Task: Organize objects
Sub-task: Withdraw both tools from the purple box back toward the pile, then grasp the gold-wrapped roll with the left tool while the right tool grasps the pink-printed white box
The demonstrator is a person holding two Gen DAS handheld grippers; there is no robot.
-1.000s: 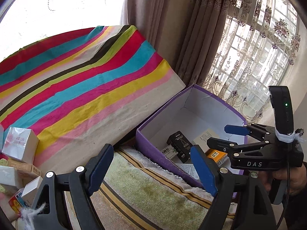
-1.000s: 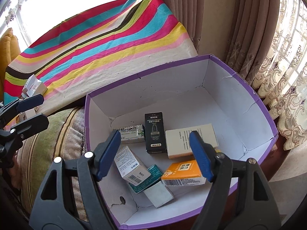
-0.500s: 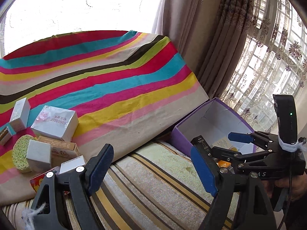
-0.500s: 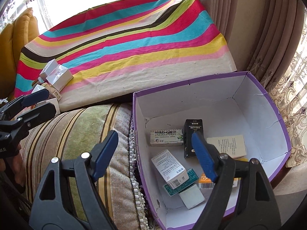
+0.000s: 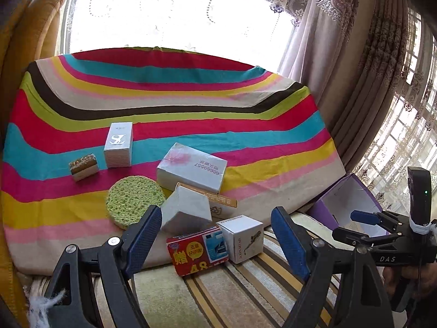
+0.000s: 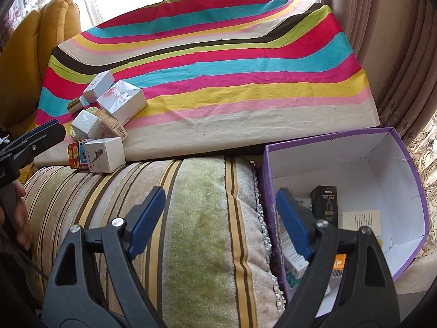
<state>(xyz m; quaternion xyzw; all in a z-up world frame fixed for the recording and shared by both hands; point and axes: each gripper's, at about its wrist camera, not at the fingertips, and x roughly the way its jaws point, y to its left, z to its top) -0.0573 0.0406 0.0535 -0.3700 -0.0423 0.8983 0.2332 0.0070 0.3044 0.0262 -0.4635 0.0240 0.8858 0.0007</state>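
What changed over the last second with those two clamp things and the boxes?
Both swung left, off the purple box. The left gripper now faces the pile of small boxes, open and holding nothing. The right gripper, also open and holding nothing, now hangs over the striped cushion. The boxes themselves stayed put.

The right hand-held gripper (image 6: 218,221) is held with its jaws spread wide and empty above a striped sofa cushion (image 6: 191,218). Its right blue pad overlaps the left wall of the purple box (image 6: 404,169), which sits at the cushion's right edge. Inside the box lie a black carton (image 6: 325,205), a cream leaflet (image 6: 360,218) and further packets, partly hidden. Small white boxes (image 6: 103,153) cluster at the striped cloth's (image 6: 232,82) near left corner. The left hand-held gripper (image 6: 41,136) enters from the left edge; its jaw gap is unclear.
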